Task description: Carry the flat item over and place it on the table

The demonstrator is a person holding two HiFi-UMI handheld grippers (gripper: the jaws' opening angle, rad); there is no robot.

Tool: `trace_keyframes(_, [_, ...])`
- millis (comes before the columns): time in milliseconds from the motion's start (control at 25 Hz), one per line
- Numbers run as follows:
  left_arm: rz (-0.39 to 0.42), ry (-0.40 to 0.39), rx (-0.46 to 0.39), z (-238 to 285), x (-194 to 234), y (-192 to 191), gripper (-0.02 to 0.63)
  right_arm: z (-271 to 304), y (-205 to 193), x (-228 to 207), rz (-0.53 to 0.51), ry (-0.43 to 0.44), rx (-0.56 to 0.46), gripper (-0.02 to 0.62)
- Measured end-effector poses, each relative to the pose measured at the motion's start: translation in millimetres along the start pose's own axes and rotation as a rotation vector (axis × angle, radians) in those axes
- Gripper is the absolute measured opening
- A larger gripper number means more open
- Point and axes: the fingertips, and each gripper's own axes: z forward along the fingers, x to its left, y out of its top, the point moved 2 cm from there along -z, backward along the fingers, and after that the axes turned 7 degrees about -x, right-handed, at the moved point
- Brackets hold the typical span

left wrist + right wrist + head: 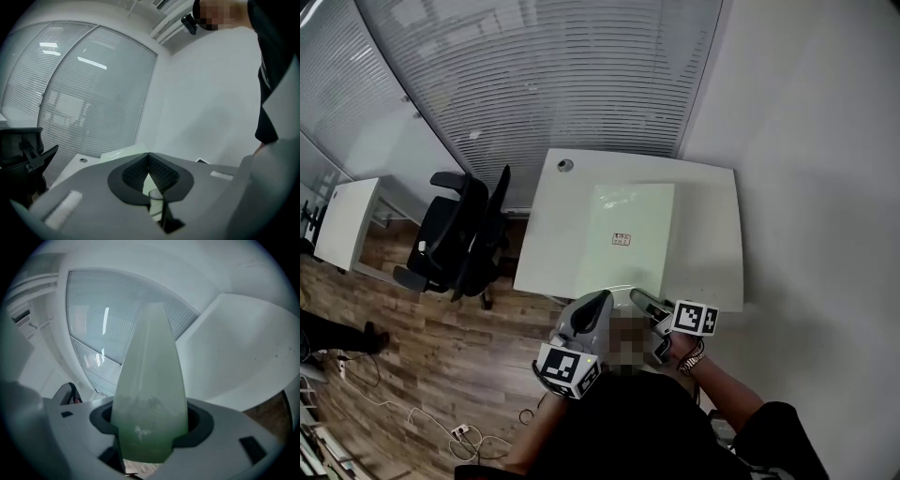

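The flat item is a pale green board (630, 230) with a small label. In the head view it lies lengthwise over the white table (712, 234), its near end at the table's front edge. My right gripper (641, 300) is shut on that near end. In the right gripper view the board (150, 394) fills the space between the jaws (150, 432) and rises away from them. My left gripper (602, 300) sits just left of the board's near end. Its jaws (149, 159) meet at the tips, with pale green showing behind them. I cannot tell whether the far end rests on the table.
A black office chair (457, 234) stands left of the table, and a second white desk (347, 220) is further left. Cables (459, 431) lie on the wood floor. A white wall runs along the right, and a blind-covered glass wall (553, 75) stands behind the table.
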Motion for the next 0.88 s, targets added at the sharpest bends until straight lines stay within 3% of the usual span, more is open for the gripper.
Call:
trace_keyframes(480, [-0.03, 0.128, 0.003, 37.8, 1.7, -25.1, 0.005, 30.0, 14.4, -64.9, -0.027, -0.011, 0.145, 0.276])
trace_keyframes(880, [-0.044, 0.158, 0.017, 64.3, 4.8, -26.7, 0.005, 49.1, 19.9, -94.3, 0.083, 0.051, 0.22, 0.276])
